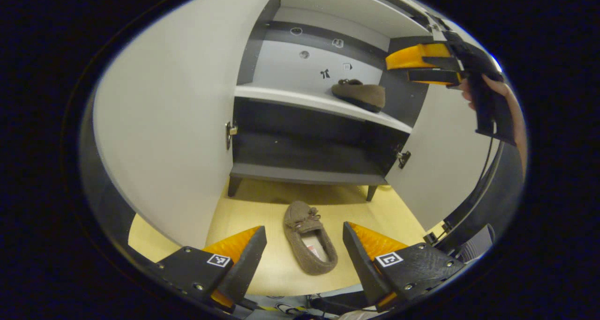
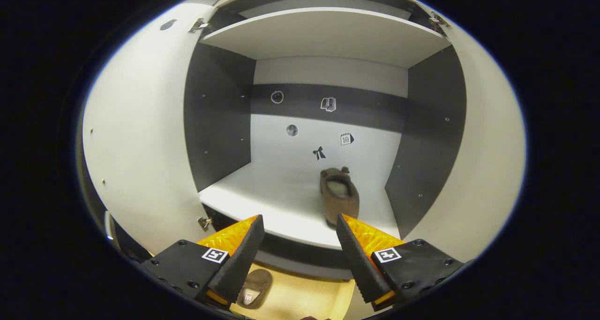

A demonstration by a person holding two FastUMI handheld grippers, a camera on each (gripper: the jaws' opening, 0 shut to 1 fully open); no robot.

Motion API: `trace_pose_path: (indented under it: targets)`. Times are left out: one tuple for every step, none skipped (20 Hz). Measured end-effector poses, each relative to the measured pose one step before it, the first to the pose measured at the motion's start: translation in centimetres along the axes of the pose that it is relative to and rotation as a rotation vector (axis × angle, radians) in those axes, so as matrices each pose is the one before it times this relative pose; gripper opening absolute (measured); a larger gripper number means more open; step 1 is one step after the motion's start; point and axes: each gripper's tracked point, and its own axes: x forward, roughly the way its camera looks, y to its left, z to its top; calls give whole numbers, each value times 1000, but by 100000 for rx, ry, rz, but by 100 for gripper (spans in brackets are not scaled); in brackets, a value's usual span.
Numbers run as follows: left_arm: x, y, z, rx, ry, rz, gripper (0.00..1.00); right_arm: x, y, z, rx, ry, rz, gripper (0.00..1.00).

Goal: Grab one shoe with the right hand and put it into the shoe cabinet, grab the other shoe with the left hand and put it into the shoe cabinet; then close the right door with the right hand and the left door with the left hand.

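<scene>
I'm holding my left gripper [image 1: 304, 247] wide open, nothing in it, low over the 2nd shoe [image 1: 309, 239], which is lying on the yellowish floor [image 1: 276, 268] in front of the cabinet [image 1: 318, 104], long axis running away from me w/ the toe pointing at the cabinet. My right gripper [image 2: 300, 245] is hanging open & empty too, just in front of the white shelf [image 2: 281, 189]. The 1st shoe [image 2: 339, 194] is sitting on the shelf's right side, toe aimed at the back wall, both doors standing open.
</scene>
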Motion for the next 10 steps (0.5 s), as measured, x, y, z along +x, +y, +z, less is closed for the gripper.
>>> trace_pose_path:
  targets:
    - [741, 8, -812, 1155, 2797, -668, 100, -863, 515, -1493, 13, 2508, 1174, 97]
    - [953, -55, -928, 1072, 2734, -1106, 95, -852, 182, -2047, -120, 4468, 527, 97]
    - [936, -128, -850, 1013, 2579, -1048, 95, -731, -82, -1854, 151, 4735, -103, 98]
    - [908, 113, -837, 953, 2688, -793, 95, -702, -67, -1565, 1110, 3143, -421, 98]
    - [1088, 236, -742, 616, 2398, -272, 95, -767, -63, -1292, 1573, 2035, -844, 97]
    - [1227, 249, -542, 16, 1982, -350, 95, -686, 78, -1433, 1032, 1918, -355, 98]
    - [1312, 183, -572, -181, 2432, -389, 95, -745, -20, -1383, 972, 1864, -1325, 98]
    - [977, 371, -352, 30, 2000, 480, 100, -802, -85, -1384, 882, 1853, -1227, 98]
    - [1279, 358, -249, 311, 1569, 2, 96, -831, -4, -1291, 1331, 2002, -1136, 98]
    - [1123, 266, -134, 547, 1619, 512, 96, -856, 102, -1441, 1511, 2228, -256, 98]
